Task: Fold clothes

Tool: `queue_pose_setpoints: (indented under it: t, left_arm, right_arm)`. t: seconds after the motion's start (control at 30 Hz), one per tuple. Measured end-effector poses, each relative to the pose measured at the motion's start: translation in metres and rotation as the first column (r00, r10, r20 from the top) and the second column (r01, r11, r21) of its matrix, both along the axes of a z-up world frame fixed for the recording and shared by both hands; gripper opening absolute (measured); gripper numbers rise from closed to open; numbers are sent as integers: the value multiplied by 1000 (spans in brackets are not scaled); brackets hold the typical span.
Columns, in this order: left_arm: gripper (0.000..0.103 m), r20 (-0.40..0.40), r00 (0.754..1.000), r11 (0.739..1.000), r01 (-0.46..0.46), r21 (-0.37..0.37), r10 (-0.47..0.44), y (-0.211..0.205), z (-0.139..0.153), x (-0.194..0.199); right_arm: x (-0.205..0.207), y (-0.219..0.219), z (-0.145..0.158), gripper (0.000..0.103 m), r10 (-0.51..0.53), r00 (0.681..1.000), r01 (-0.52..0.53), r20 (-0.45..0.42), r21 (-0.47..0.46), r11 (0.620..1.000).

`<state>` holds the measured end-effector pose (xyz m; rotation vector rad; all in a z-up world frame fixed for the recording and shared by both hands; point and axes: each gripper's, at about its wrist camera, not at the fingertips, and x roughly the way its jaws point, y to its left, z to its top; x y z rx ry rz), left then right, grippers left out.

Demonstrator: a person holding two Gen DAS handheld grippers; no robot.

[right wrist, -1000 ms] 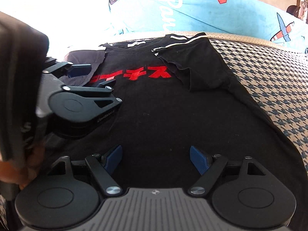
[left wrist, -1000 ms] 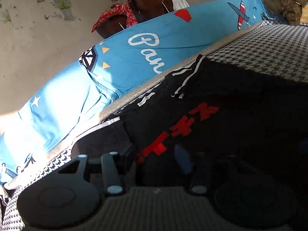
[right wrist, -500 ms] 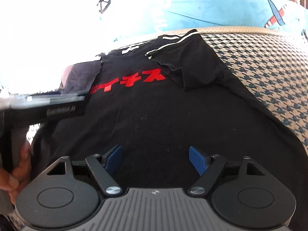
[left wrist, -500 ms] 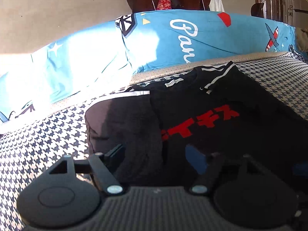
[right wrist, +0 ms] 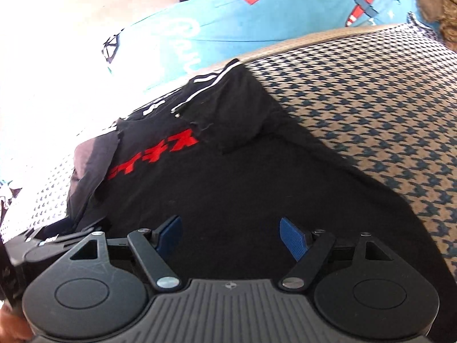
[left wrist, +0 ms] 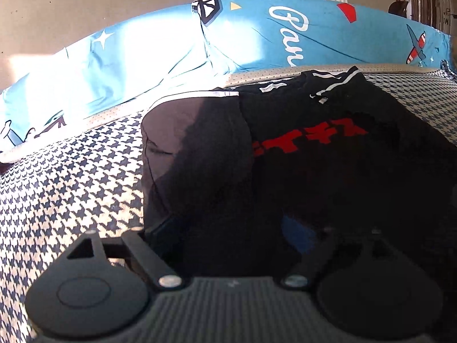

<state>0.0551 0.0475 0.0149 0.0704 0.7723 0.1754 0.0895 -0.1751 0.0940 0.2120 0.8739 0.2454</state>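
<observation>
1. On the houndstooth cover (left wrist: 71, 177) lies a black T-shirt (right wrist: 228, 177), spread flat with red lettering (right wrist: 154, 157) across its chest.
2. At the far end, the shirt's collar sits near a beige strip (left wrist: 257, 75) that edges the cover; past that strip rises blue bedding (left wrist: 257, 37) printed with white script and a plane.
3. The right sleeve (right wrist: 237, 114), trimmed with white stripes, is folded inward over the chest, just right of the lettering.
4. The left sleeve (left wrist: 194, 131) lies flat to the left of the lettering, partly in sun, partly in shade.
5. The right gripper (right wrist: 231, 234) hangs over the near part of the shirt, its blue pads (right wrist: 294, 237) spread wide with bare black cloth between them.
6. The left gripper (left wrist: 228, 228) is low at the shirt's near left edge, jaws spread; its left finger (left wrist: 162, 228) sits by the cloth's border. Deep shadow hides whether the fingers touch the fabric.
7. In the right wrist view, the left gripper's body shows at the near left edge of the shirt.
</observation>
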Motion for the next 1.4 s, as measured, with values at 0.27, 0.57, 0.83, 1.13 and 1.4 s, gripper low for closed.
queue_pose_setpoints:
  t: [0.27,0.57,0.83,1.13,1.4]
  left_arm:
    - [84,-20,1000,998,-13,-55,12,-2,3,-30]
    - [87,-29,999,998,-19,-55,17,-10,6,-70]
    - [89,-36,999,998,-21,-54,19,-16,6,-95]
    - [89,-43,999,999,-6,-49,4,-27,8,-119]
    - [89,-48,999,999,11,-37,-13,-38,7,-138]
  right_arm:
    - [0,-21,-5,73,-28,999,30,-34,49,998]
    - [-12,-33,-6,73,-61,998,62,-19,13,998]
    - [-36,-38,-9,73,-23,999,25,22,-96,995]
    - [-78,-27,-17,74,72,994,-49,84,-248,968]
    - [-103,-30,-19,75,89,992,-62,91,-266,962]
